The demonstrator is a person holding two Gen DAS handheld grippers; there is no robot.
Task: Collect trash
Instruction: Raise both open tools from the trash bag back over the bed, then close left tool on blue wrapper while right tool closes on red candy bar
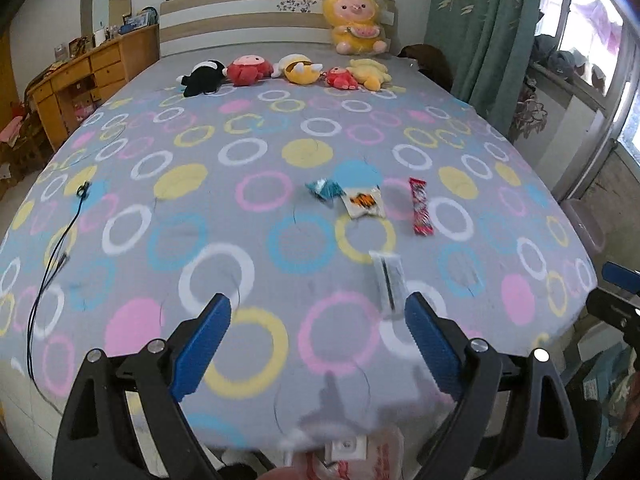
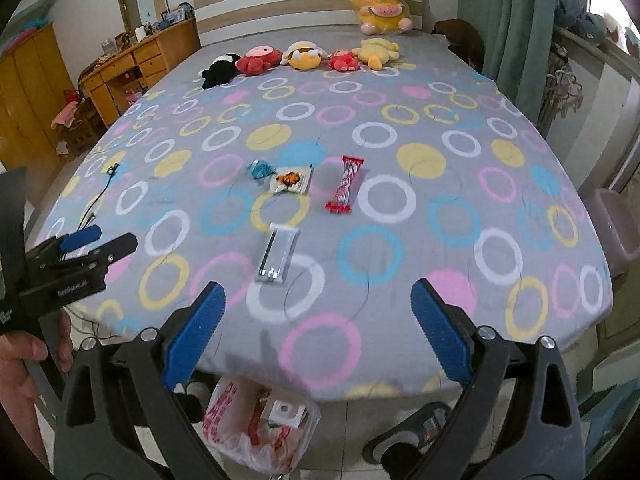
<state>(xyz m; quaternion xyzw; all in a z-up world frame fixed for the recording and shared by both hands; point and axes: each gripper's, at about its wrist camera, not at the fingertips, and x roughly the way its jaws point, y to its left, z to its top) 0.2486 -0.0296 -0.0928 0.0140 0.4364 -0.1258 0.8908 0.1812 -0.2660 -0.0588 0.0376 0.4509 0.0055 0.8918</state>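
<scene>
Several wrappers lie on the bed: a clear plastic packet (image 1: 388, 280) (image 2: 279, 255) nearest the foot, a red candy wrapper (image 1: 421, 212) (image 2: 345, 185), a white packet with orange print (image 1: 363, 202) (image 2: 291, 180) and a crumpled blue wrapper (image 1: 325, 189) (image 2: 260, 169). A white and red plastic bag (image 2: 256, 428) (image 1: 352, 454) holding trash sits on the floor below the bed's foot. My left gripper (image 1: 318, 316) is open and empty above the bed's near edge; the clear packet lies just beyond its right finger. My right gripper (image 2: 318, 300) is open and empty too. The left gripper (image 2: 86, 246) shows from the side, held by a hand.
Plush toys (image 1: 288, 70) (image 2: 300, 58) line the far end of the bed (image 1: 280, 240) by the headboard. A black cable (image 1: 52, 272) lies at the left edge. A wooden dresser (image 1: 92, 72) stands left, green curtains (image 1: 480, 28) right, a grey bin (image 2: 616, 228) right.
</scene>
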